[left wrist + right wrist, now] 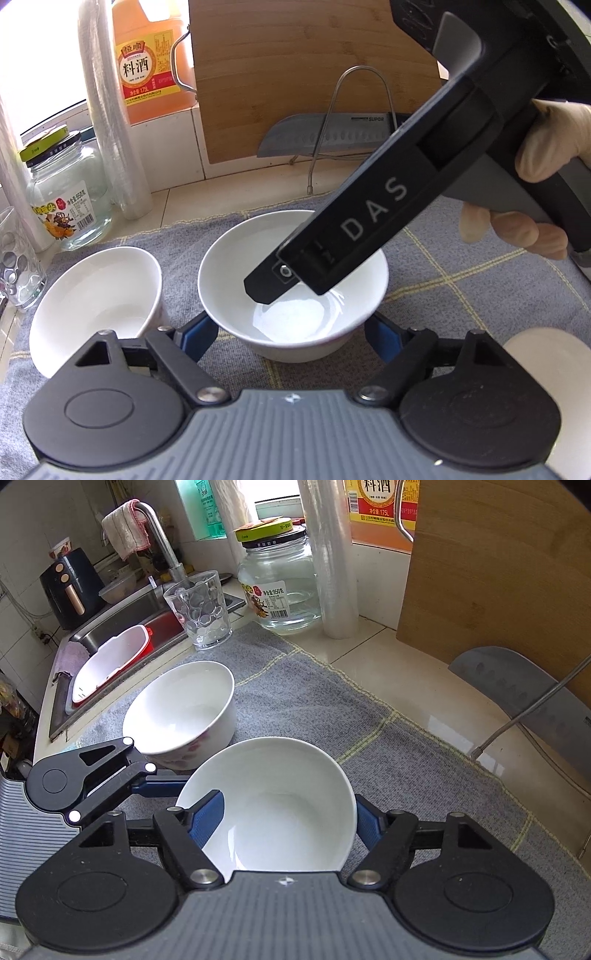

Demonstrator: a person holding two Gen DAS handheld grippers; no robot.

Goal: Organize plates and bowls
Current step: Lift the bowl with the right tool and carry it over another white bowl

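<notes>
A white bowl (236, 266) (288, 768) stands upright on a grey checked cloth (461, 295). My left gripper (290, 321) straddles its lower wall, one blue pad close against each side. No firm press shows, so it reads as open. My right gripper (288, 797) reaches in from the upper right of the left wrist view (288, 288). Its left pad (208, 818) is inside the bowl and its right pad (367, 823) is outside the rim, with a wide gap between them. A second white bowl (96, 295) (181, 709), flower-patterned, sits just to the left.
A glass tumbler (201, 609), a lidded glass jar (280, 587), a roll of plastic film (332, 561) and a cooking-wine bottle (151, 62) line the back. A cutting board (295, 74) and a cleaver (325, 133) stand behind. The sink (110, 657) lies left. A pale round edge (546, 354) shows at the right.
</notes>
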